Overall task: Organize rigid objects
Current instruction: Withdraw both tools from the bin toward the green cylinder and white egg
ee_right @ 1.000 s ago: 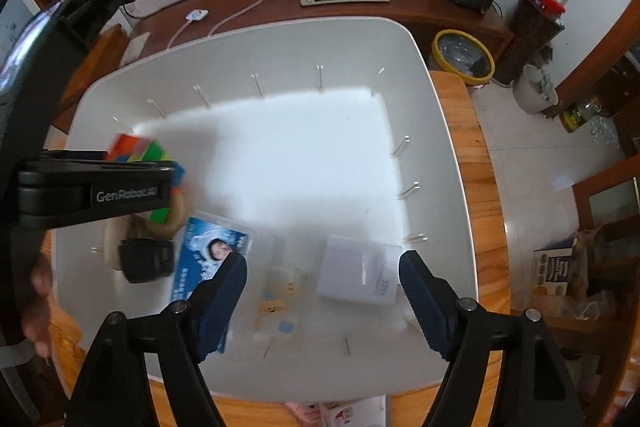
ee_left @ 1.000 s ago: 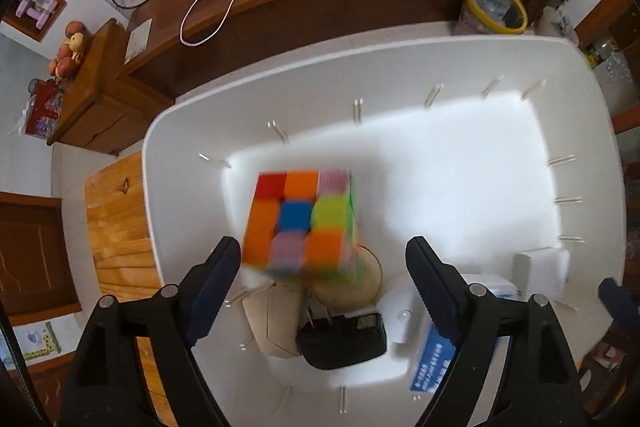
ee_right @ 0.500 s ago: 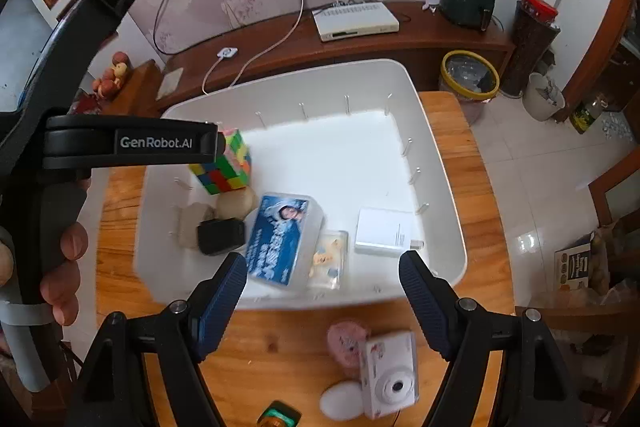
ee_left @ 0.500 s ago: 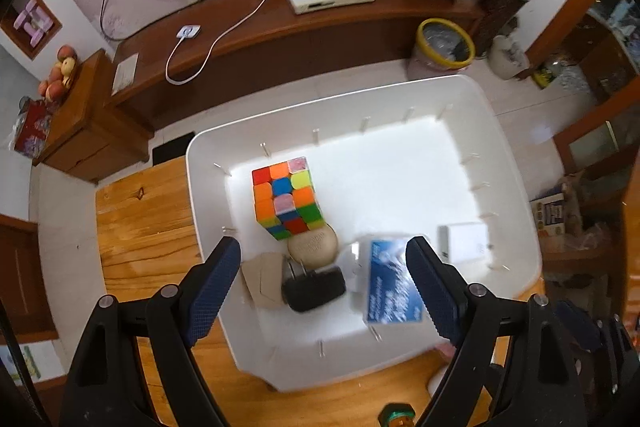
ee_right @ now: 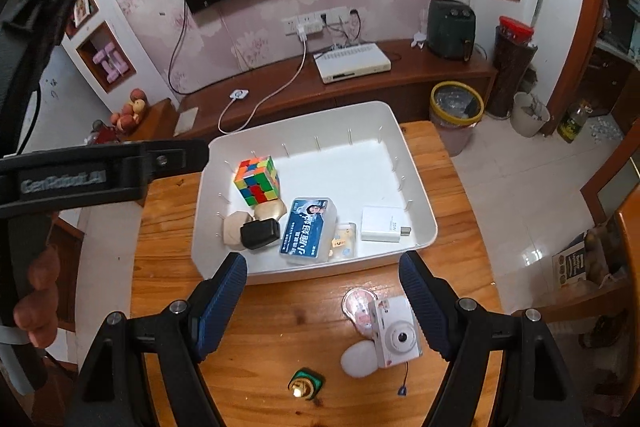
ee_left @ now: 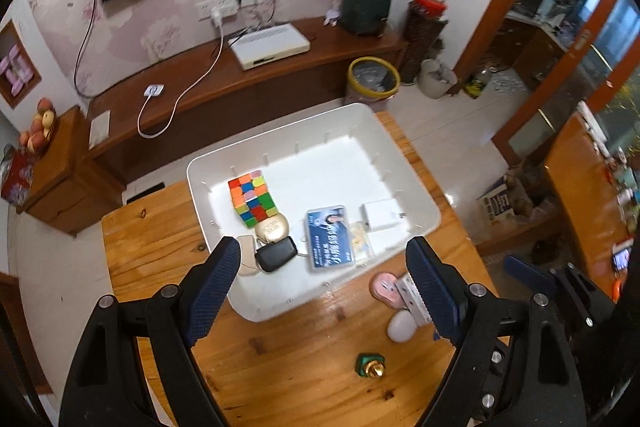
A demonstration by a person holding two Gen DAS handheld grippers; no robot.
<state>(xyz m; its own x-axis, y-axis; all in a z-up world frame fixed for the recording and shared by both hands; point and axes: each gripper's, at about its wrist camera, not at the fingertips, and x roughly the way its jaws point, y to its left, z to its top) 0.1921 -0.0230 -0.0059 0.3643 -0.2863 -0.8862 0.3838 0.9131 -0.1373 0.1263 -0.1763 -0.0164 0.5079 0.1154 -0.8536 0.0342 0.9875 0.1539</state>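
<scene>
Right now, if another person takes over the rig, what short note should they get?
Left gripper: open, holds nothing, above the table's near side.
Right gripper: open, holds nothing.
In the white bin: colour cube, black adapter, blue-label box, white charger, plus a few small pieces.
Left on the wooden table: white camera, pink round item, white egg-shaped item, green-and-brass piece.
Done: the cube and the others are in the bin. Left: the four table items.
</scene>
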